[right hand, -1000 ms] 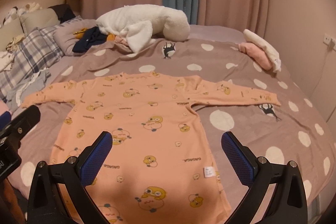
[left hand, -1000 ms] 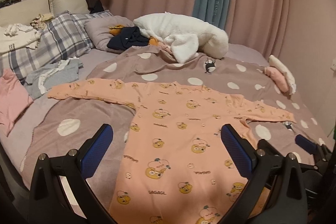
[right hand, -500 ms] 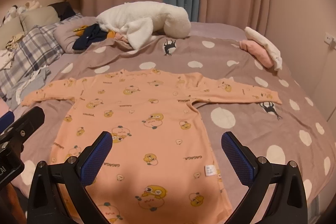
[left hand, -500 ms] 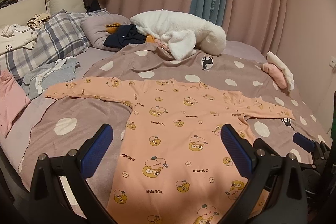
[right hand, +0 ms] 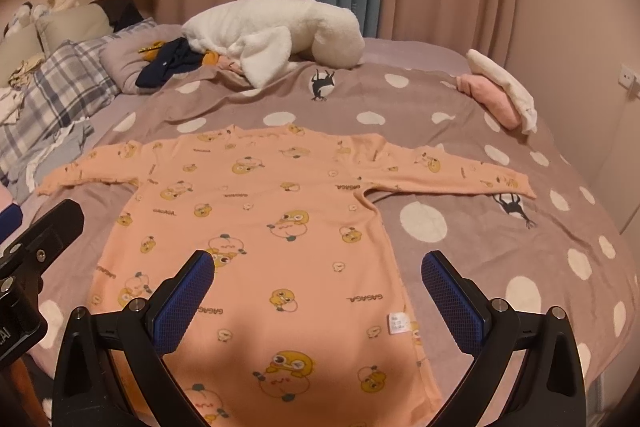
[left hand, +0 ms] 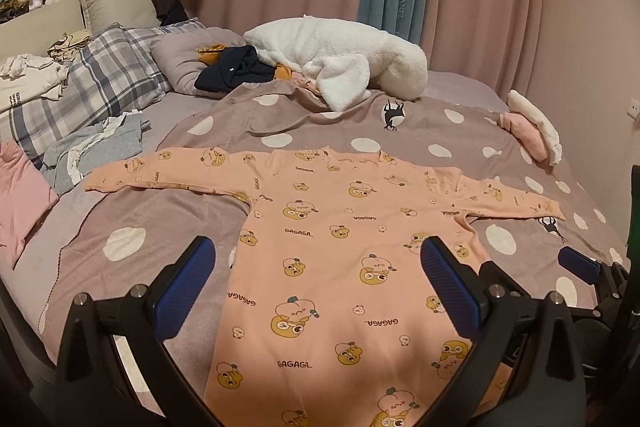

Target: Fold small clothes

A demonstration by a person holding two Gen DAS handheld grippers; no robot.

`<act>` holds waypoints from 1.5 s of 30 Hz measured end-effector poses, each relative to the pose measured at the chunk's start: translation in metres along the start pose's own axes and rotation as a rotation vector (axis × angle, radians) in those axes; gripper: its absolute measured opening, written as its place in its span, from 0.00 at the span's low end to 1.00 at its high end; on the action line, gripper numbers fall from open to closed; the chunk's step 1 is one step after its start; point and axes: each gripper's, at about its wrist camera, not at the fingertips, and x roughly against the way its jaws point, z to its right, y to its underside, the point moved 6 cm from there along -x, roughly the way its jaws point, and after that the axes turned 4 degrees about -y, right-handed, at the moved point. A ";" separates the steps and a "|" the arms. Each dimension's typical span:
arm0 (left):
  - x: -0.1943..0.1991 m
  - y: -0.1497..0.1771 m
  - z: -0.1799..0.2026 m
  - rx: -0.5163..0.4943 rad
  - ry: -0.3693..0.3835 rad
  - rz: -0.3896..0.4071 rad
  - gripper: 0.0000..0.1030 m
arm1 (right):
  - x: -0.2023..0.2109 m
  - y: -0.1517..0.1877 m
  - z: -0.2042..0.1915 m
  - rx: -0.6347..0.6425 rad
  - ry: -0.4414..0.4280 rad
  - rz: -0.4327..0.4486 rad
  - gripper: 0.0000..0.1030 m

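Lying flat on the polka-dot blanket (left hand: 132,223), a peach baby romper (left hand: 340,247) printed with cartoon ducks and "GAGAGA" lettering has both sleeves stretched out sideways, its white care label (right hand: 396,323) showing near the right side seam. Above its lower half hang the left tool (left hand: 318,287) and the right tool (right hand: 318,291), each with blue-padded fingers spread wide and gripping nothing. Beyond the collar, a white fleece garment (left hand: 344,63) is heaped on the bed beside a navy piece of clothing (left hand: 232,71) and a grey pillow (left hand: 180,59). A plaid pillow (left hand: 92,87) and crumpled grey clothes (left hand: 100,147) sit to the left; folded pink and white items (right hand: 500,95) rest at the right edge.
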 end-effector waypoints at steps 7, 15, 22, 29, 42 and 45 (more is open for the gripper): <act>-0.002 0.001 0.001 -0.013 -0.015 -0.009 1.00 | -0.001 0.001 -0.001 0.004 -0.001 -0.004 1.00; -0.002 0.002 0.003 -0.014 -0.007 -0.010 1.00 | -0.001 0.001 0.000 0.005 -0.002 -0.006 1.00; -0.003 0.003 0.004 -0.019 -0.009 -0.016 1.00 | -0.001 0.002 -0.001 0.008 -0.001 -0.009 1.00; -0.003 0.003 0.004 -0.019 -0.008 -0.016 1.00 | -0.001 0.003 -0.001 0.005 -0.003 -0.010 1.00; -0.005 0.008 0.002 -0.025 -0.006 -0.026 1.00 | -0.007 0.006 0.017 -0.023 -0.050 -0.009 1.00; -0.009 0.009 0.002 -0.024 -0.010 -0.035 1.00 | -0.007 0.004 0.043 -0.090 -0.094 0.003 1.00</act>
